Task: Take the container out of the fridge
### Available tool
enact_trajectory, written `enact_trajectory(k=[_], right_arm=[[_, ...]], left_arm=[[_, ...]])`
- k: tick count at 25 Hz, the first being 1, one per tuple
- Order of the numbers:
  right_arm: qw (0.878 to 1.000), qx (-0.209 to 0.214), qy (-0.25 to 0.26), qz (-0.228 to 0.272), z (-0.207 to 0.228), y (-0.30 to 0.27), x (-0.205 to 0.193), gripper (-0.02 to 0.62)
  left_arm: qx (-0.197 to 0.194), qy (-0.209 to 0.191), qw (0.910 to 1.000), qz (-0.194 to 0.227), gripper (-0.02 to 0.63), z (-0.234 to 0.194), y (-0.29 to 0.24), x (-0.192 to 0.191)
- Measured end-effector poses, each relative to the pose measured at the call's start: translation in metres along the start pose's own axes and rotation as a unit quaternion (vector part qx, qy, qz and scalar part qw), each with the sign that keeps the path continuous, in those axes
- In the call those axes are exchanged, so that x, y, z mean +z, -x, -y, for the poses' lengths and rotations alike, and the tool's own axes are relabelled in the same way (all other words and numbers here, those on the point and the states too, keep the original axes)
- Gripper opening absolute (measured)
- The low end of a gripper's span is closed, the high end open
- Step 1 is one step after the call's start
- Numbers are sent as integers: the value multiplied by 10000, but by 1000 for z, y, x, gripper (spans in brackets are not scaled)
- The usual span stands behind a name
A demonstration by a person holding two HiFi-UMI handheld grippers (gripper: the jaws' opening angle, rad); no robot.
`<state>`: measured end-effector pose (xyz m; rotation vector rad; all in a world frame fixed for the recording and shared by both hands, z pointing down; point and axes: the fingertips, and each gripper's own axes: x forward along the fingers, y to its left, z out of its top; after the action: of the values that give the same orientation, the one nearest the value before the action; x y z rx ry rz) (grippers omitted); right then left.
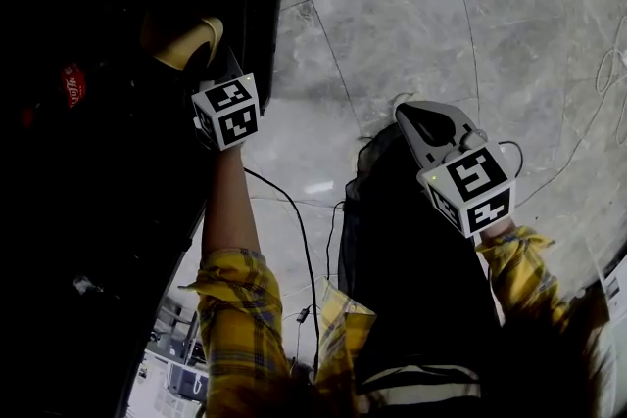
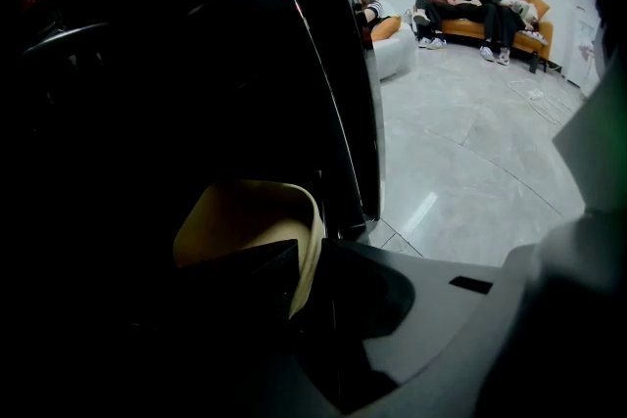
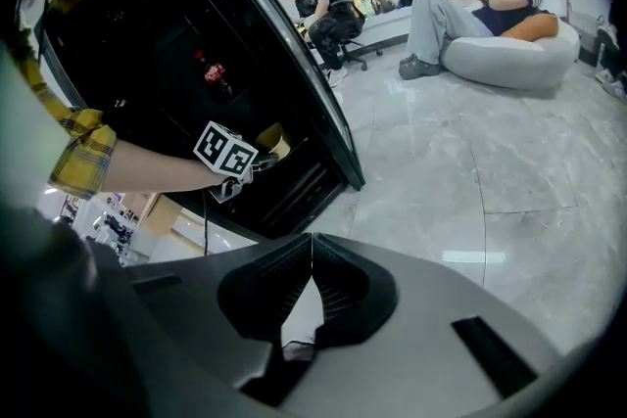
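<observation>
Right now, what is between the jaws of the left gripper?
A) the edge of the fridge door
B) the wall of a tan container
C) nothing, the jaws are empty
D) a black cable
B: in the left gripper view, the left gripper has one jaw inside and one jaw outside the tan container, and they are closed on its wall at the rim.
</observation>
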<state>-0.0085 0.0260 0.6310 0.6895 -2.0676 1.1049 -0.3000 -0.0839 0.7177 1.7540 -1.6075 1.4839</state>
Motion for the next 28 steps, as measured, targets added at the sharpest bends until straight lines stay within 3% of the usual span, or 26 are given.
enact_trajectory(k=[8, 17, 28], right_arm=[[10000, -21, 33, 30, -1, 4, -1, 28], [9996, -209, 46, 167, -9, 29, 13, 29], [9987, -319, 60, 388, -33, 70, 27, 28]], left_arm=[[-191, -131, 9997, -76, 32, 4, 4, 1], [-536, -452, 9975, 86, 31, 25, 40, 18], [-1185, -1068, 9872, 34, 31, 64, 110, 29]])
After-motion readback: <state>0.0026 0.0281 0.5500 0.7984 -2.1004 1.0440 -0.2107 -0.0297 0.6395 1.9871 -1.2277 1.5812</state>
